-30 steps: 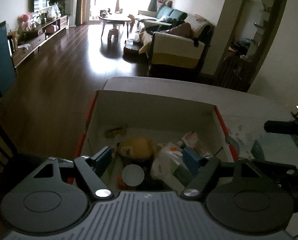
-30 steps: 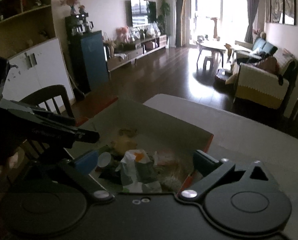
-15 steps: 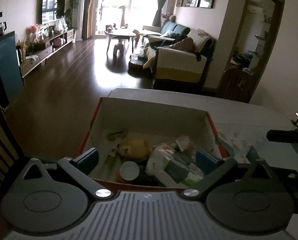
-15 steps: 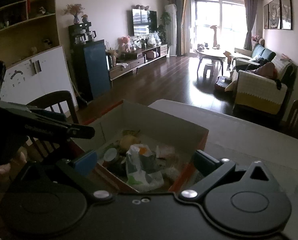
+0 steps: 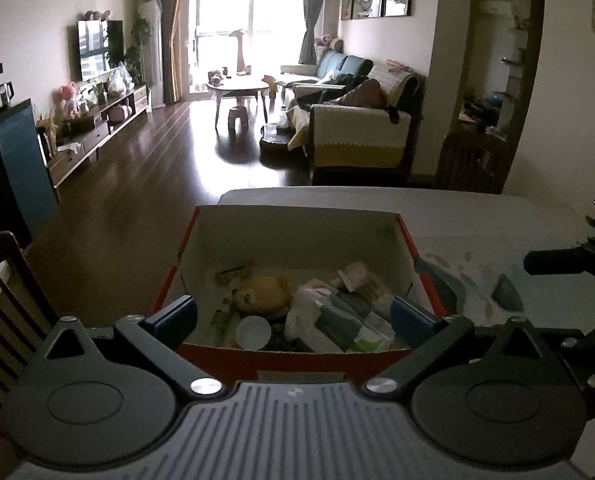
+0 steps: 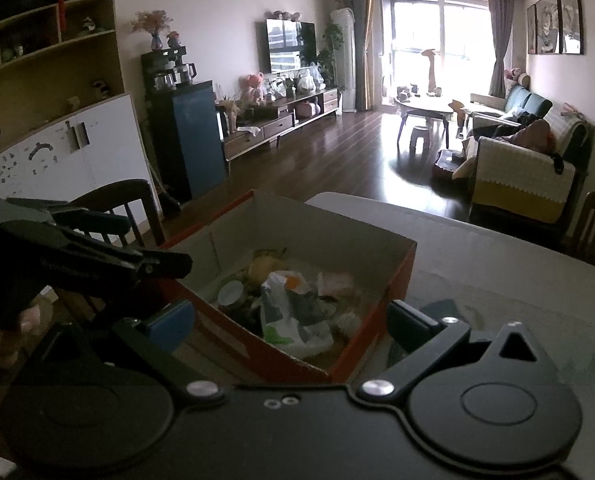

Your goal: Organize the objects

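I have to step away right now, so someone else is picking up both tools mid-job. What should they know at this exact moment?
Left tool: open, empty, held at the near edge of the box.
Right tool: open, empty, aimed at the box's near right corner.
The box sits on the grey table, its left side near the table edge. Inside lie a yellow soft toy, a white round lid, a crumpled plastic bag and mixed packets.
Done: these things are in the box.
Left: I see nothing loose on the table from here; check outside these views.

Cluttered red-sided box point(image 5: 297, 236) on table point(image 5: 477, 212)
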